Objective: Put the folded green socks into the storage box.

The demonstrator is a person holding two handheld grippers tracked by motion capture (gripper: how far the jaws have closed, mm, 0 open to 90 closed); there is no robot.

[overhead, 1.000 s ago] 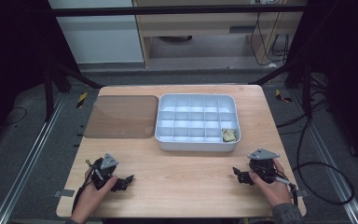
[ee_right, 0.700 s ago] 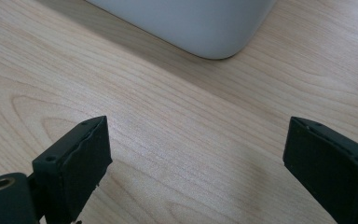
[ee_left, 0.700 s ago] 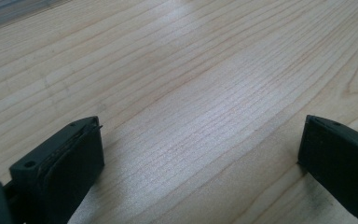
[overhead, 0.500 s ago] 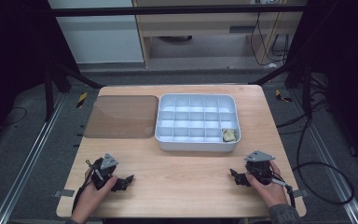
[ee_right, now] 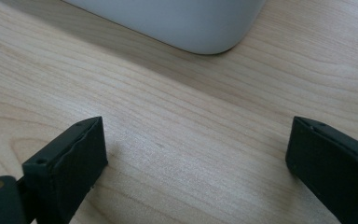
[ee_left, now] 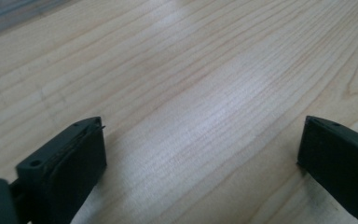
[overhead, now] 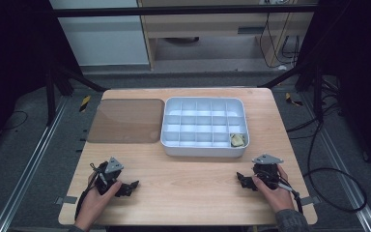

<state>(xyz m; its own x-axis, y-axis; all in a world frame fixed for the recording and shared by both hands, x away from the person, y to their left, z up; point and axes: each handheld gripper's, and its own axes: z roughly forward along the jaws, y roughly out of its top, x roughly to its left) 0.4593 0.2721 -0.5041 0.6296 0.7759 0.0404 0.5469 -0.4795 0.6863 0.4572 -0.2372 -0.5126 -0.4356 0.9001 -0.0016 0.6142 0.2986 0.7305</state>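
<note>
- Right gripper [overhead: 245, 180], lower right of the high view: low over the bare wood, jaws wide apart, nothing between them.
- Left gripper [overhead: 128, 187], lower left: same posture, jaws spread, empty.
- White divided tray [overhead: 204, 149], centre of frame, just above both grippers; in the right gripper view its rounded corner [ee_right: 205, 32] sits at the top, ahead of the jaws.
- Small pale yellowish item [overhead: 237, 140], probably crumpled, lies in the tray's lower-right compartment, up and slightly left of the right gripper; that hand is clearly nearer. Long axis too small to read.
- Brown lid [overhead: 126, 121], upper left, beside the tray.
</note>
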